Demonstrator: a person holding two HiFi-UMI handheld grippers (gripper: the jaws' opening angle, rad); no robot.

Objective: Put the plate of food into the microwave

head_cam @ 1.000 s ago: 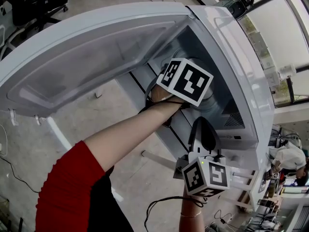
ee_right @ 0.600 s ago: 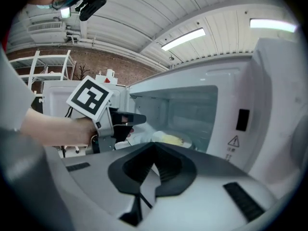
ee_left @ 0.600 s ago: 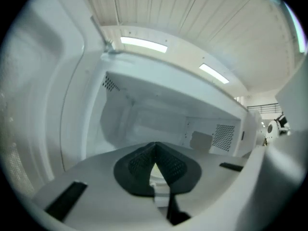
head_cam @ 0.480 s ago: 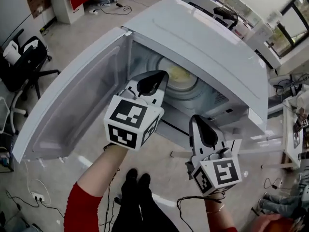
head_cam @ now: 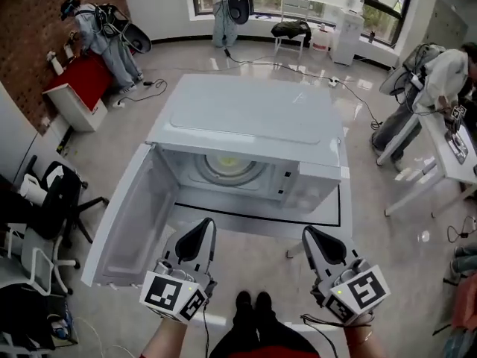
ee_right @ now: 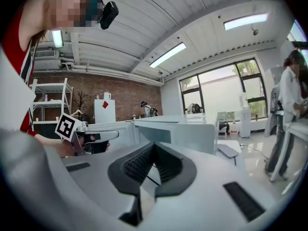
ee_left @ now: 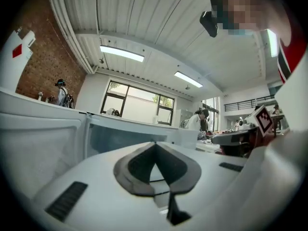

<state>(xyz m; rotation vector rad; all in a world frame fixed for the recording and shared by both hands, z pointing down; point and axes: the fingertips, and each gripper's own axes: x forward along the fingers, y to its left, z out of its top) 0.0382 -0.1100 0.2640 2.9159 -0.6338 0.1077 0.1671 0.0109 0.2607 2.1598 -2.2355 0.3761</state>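
Inside the microwave (head_cam: 246, 118), on the round turntable deep in the cavity, sits the plate of food (head_cam: 228, 164), a small yellowish patch from the head view. The door (head_cam: 127, 215) is swung out to the left, so the opening faces the person. A black line crosses the desk (head_cam: 328, 216) just before the oven. Nearer the camera, well apart from the opening, the left gripper (head_cam: 201, 233) and right gripper (head_cam: 317, 239) hover side by side, each with its jaws closed tip to tip and empty. Shoes (head_cam: 251, 301) show between them. An office chair (head_cam: 52, 192) stands at the left, a red cabinet (head_cam: 74, 88) beyond it, and a bystander (head_cam: 440, 69) bends over a side desk (head_cam: 447, 155) at the right.
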